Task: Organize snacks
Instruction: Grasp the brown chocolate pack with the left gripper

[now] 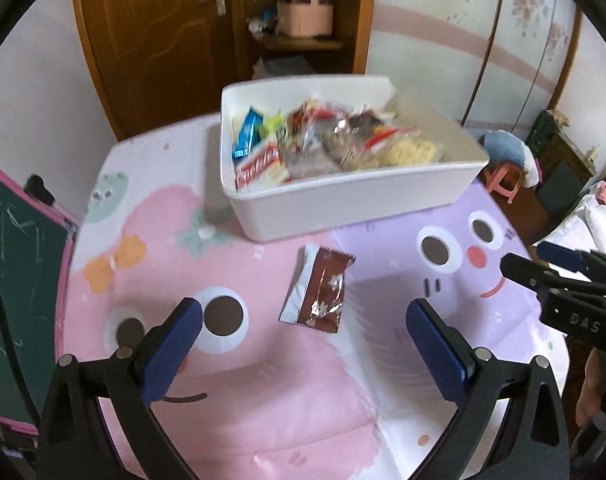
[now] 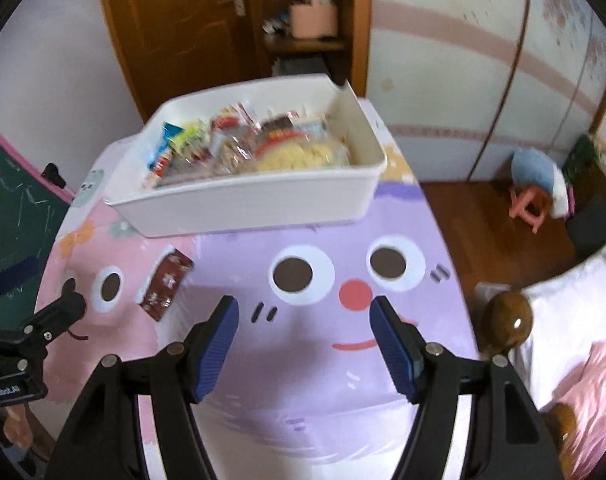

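Packet: brown snack packet (image 1: 317, 290) lies loose just before white bin (image 1: 343, 200), unsorted.
Left gripper (image 1: 303, 332): jaws wide, empty, straddling packet for pickup.
Right gripper (image 2: 305, 338): jaws apart, empty.

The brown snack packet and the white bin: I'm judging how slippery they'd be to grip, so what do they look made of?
The brown snack packet looks like glossy foil or plastic film: crinkled, with bright glints. The white bin looks like smooth rigid plastic, with even matte walls and rounded corners.
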Motion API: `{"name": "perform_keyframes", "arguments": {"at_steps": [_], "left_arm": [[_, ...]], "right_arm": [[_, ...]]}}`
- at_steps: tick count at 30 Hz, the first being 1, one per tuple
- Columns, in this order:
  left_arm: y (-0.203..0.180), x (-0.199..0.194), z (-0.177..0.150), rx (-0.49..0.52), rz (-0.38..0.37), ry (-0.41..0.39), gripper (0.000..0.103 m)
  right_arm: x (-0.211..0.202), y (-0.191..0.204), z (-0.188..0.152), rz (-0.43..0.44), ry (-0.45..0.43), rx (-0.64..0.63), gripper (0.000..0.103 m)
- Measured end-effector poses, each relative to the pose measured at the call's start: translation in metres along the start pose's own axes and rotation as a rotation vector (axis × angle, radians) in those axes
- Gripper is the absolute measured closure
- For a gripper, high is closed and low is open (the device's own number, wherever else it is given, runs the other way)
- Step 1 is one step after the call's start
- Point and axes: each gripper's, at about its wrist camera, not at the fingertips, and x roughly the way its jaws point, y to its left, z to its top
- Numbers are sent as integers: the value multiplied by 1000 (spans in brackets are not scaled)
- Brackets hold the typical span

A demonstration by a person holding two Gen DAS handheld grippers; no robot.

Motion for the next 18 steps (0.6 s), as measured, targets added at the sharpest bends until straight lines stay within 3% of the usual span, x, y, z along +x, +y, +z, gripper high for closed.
{"name": "perform_keyframes", "arguments": {"at_steps": [10, 18], "left_arm": [[-1, 71, 2, -17, 11, 79, 3], [-9, 114, 3, 6, 6, 139, 18]], "right_arm": [[47, -6, -14, 57, 67, 92, 35], [71, 1, -20, 50, 52, 86, 35]]}}
